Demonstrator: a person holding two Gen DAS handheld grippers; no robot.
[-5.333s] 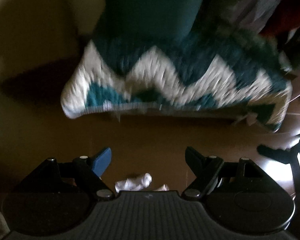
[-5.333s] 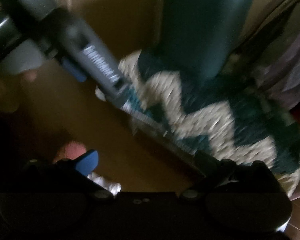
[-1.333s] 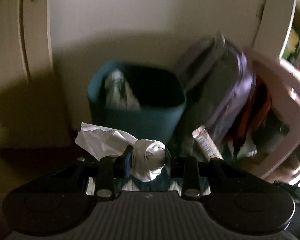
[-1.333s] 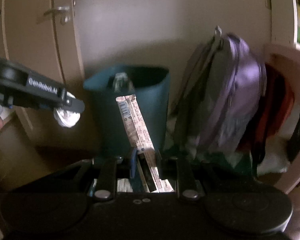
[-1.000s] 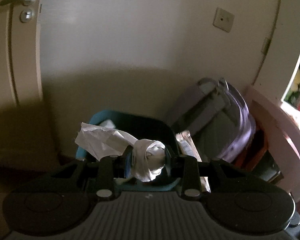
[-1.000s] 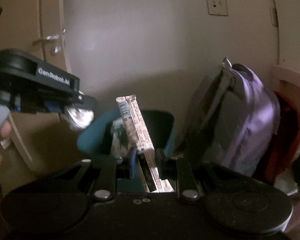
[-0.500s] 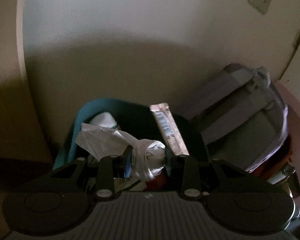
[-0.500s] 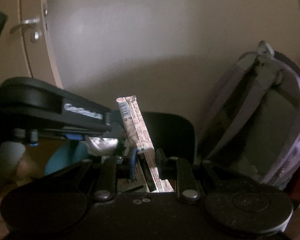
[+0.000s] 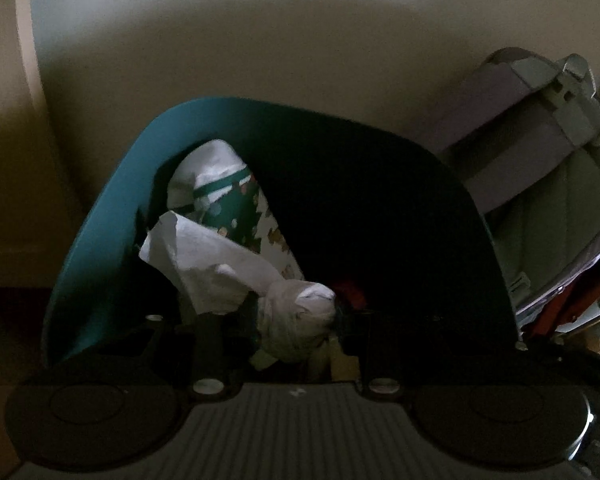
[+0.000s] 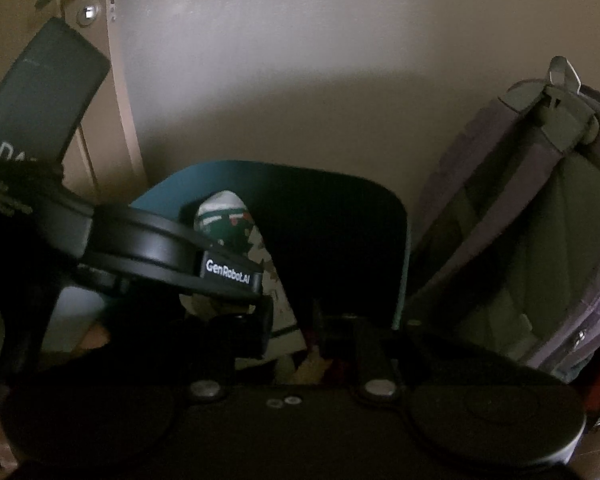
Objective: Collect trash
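the biggest change concerned the right gripper (image 10: 290, 332). 0.5 s earlier it had clamped a long printed wrapper upright between its jaws; at this moment the wrapper was absent from the gap, and the jaws stood narrowly parted with nothing seen between them. where the wrapper had gone could not be confirmed, as the interior of the teal bin (image 9: 100, 216) was too dark; in my judgement it had been released into the bin. that would leave 1 of the 2 carried items disposed of.

the second change was position. both grippers had advanced from in front of the bin to over its mouth, so that the bin's rim now framed each view. the left gripper (image 9: 296, 320) remained clamped on the crumpled tissue (image 9: 292, 320), which was held inside the bin's opening, above the rubbish already in it. in my judgement only the release of the tissue was outstanding.

the tissue was white, twisted into a tight knot at the jaws, with a flat torn sheet (image 9: 204, 264) fanning out toward the left wall of the bin. it appeared light and limp, and could cling to a finger pad on release.

behind the tissue, against the bin's left wall, lay a green patterned paper cup (image 9: 228, 204) stuffed with white paper. a purple backpack (image 10: 540, 216) stood just right of the bin, and a door (image 10: 72, 20) stood left of it.
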